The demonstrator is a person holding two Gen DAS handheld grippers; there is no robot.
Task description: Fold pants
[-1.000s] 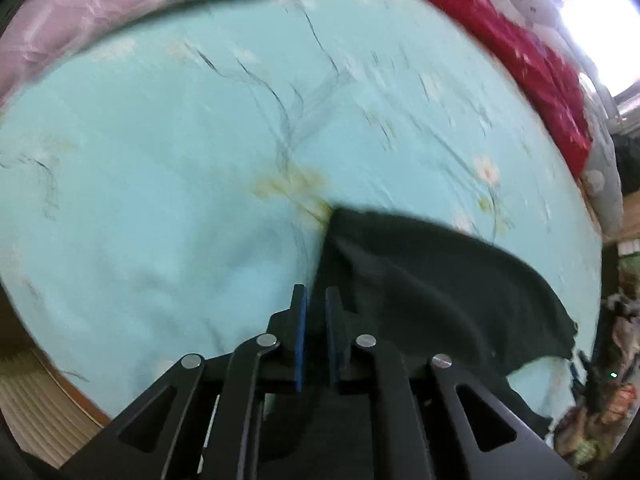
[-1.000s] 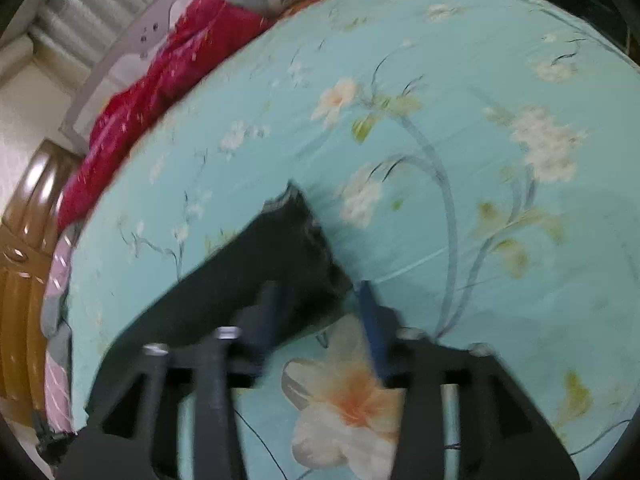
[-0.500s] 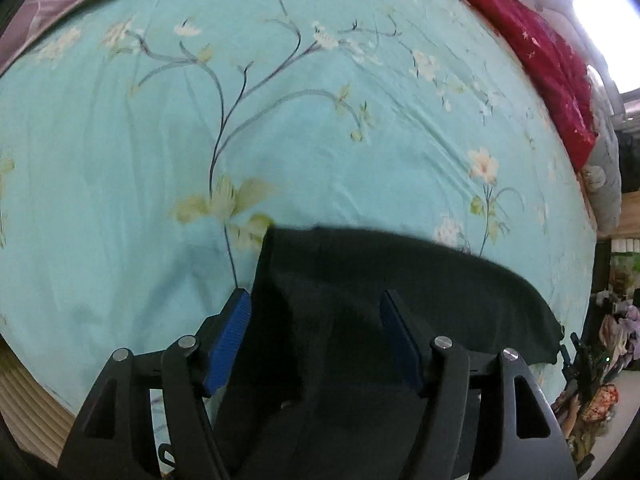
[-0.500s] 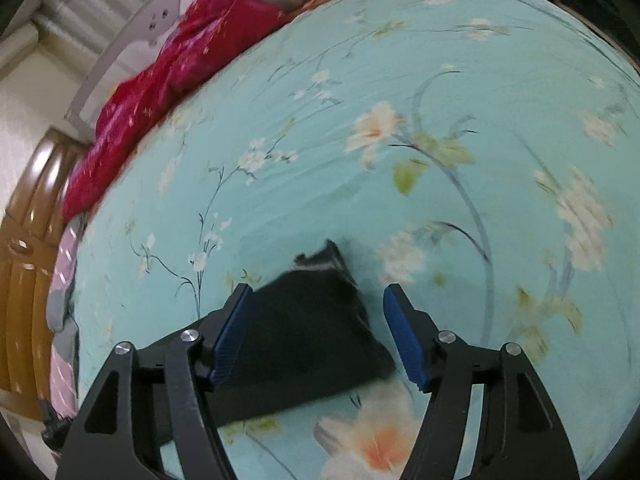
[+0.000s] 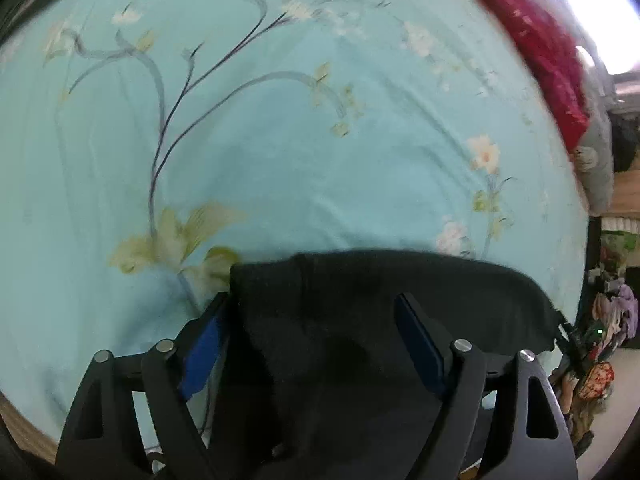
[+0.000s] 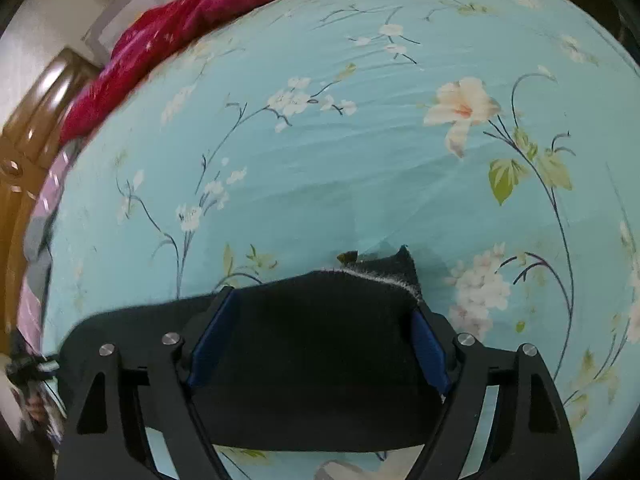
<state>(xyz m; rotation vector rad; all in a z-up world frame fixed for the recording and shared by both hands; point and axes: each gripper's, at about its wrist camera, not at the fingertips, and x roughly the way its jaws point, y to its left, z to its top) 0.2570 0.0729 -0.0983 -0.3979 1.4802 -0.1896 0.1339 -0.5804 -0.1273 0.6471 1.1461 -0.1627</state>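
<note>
pants [image 5: 360, 320] lie on floral sheet [image 5: 280, 140]; left tongs [image 5: 316, 344] and right tongs [image 6: 316, 340] spread apart.

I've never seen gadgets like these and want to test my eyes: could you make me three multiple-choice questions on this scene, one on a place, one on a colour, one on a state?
1. Where do the black pants lie?
A. On the floral bedsheet
B. On a wooden floor
C. In a basket

2. What colour is the blanket at the bed's far edge?
A. Yellow
B. Red
C. White

3. How is the left gripper?
A. Shut on the pants
B. Open
C. Out of view

Answers:
1 A, turquoise sheet surrounds them.
2 B, it shows crimson.
3 B, blue pads stand wide apart.
</note>
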